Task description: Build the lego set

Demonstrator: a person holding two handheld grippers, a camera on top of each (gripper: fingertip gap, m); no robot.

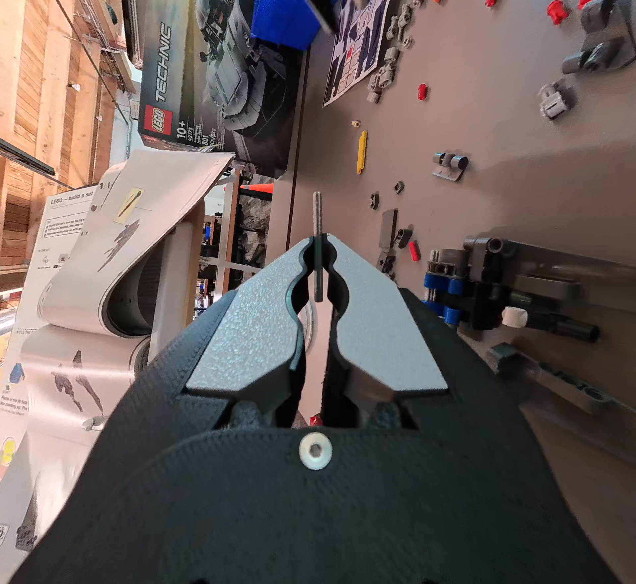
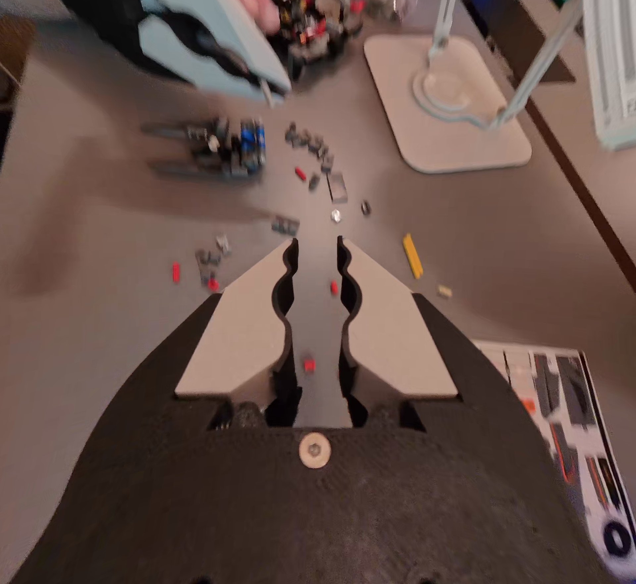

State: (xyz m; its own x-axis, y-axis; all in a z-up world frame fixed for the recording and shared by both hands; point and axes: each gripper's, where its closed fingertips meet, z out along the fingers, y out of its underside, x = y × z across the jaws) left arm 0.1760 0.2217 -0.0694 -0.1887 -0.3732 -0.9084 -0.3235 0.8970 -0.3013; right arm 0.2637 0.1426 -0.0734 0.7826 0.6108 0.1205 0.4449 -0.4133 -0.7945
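My left gripper is shut on a thin dark grey axle and holds it in the air, rolled sideways to the table. The partly built grey, black and blue assembly lies on the table to its right. My right gripper is open and empty above the table, over loose red pins and small grey pieces. The right wrist view is blurred; it shows the assembly farther off and the left gripper at the upper left. A yellow axle lies to the right of the right gripper's tips.
The set's box and an open instruction booklet stand beyond the table edge in the left wrist view. A sticker sheet and a blue bin lie farther off. A lamp base sits at the back right. Tip to tip, the grippers are about 12 cm apart.
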